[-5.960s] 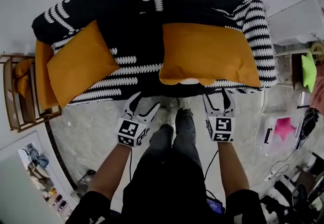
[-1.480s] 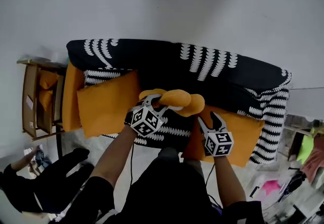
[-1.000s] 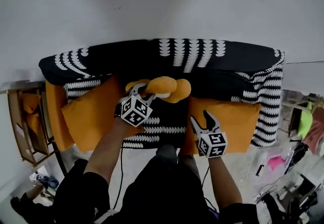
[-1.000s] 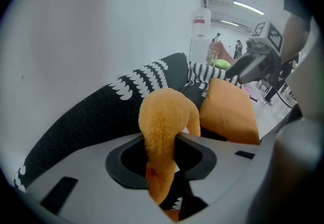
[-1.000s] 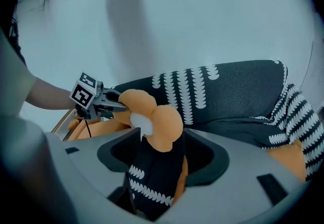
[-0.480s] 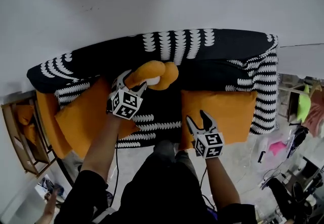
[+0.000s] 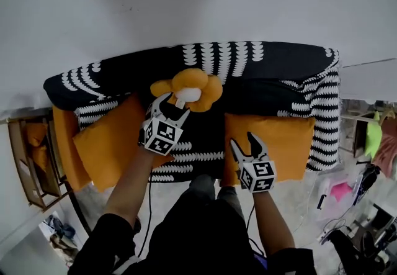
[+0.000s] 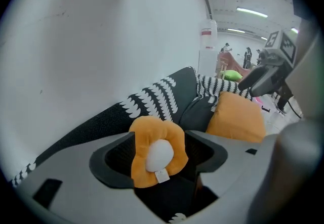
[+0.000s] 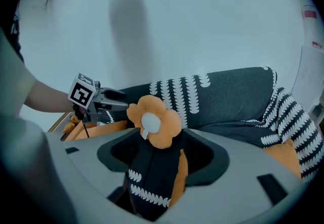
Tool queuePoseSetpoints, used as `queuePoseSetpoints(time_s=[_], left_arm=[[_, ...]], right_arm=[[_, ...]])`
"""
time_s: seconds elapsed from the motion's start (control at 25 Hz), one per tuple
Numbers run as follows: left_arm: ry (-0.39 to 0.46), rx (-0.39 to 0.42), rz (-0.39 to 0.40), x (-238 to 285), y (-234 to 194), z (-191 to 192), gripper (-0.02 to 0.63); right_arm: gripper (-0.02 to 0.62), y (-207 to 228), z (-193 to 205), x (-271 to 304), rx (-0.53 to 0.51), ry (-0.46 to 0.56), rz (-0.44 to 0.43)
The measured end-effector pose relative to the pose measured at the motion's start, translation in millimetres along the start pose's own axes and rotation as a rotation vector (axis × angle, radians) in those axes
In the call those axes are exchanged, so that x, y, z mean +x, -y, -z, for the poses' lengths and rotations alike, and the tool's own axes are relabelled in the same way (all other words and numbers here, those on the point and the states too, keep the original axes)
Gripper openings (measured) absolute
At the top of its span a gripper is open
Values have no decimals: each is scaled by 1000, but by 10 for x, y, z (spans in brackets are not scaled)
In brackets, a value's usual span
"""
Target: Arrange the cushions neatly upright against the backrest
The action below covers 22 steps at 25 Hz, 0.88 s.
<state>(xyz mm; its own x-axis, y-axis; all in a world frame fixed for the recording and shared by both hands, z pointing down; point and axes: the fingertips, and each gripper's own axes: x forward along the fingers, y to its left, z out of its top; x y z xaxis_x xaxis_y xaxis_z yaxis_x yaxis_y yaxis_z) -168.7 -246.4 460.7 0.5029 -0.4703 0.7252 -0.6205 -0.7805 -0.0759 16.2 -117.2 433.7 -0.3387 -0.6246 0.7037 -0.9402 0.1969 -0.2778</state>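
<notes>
An orange flower cushion (image 7: 189, 89) with a white centre stands upright against the black, white-patterned sofa backrest (image 7: 248, 59). My left gripper (image 7: 169, 101) sits just in front of it, jaws opening; in the left gripper view the flower cushion (image 8: 157, 152) shows between the jaws, untouched by the pads. A square orange cushion (image 7: 111, 143) lies tilted on the seat's left. Another orange cushion (image 7: 276, 137) lies flat on the right. My right gripper (image 7: 243, 141) hangs open at that cushion's front left corner, gripping nothing. The right gripper view shows the flower cushion (image 9: 154, 121) and the left gripper (image 9: 109, 97).
A wooden rack (image 7: 25, 165) holding more orange cushions stands left of the sofa, and one more orange cushion (image 7: 62, 149) leans at the sofa's left arm. Pink (image 7: 340, 192) and green (image 7: 374, 137) items lie on the floor at right. A white wall rises behind the sofa.
The left gripper has let go of the flower cushion and drawn back a little; the cushion now stands upright facing out. The right gripper has hardly moved.
</notes>
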Motion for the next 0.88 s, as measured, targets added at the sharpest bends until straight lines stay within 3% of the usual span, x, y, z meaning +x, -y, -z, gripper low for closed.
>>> queuePoseSetpoints(time_s=[0.4, 0.6, 0.88], left_arm=[[58, -52, 7, -463, 883, -71, 314], [87, -160, 8, -671, 1528, -90, 312], [102, -256, -67, -863, 2482, -153, 310]], right_arm=[[278, 242, 158, -456, -21, 53, -3], [278, 503, 346, -832, -9, 82, -16], [278, 1179, 742, -1573, -46, 81, -31]])
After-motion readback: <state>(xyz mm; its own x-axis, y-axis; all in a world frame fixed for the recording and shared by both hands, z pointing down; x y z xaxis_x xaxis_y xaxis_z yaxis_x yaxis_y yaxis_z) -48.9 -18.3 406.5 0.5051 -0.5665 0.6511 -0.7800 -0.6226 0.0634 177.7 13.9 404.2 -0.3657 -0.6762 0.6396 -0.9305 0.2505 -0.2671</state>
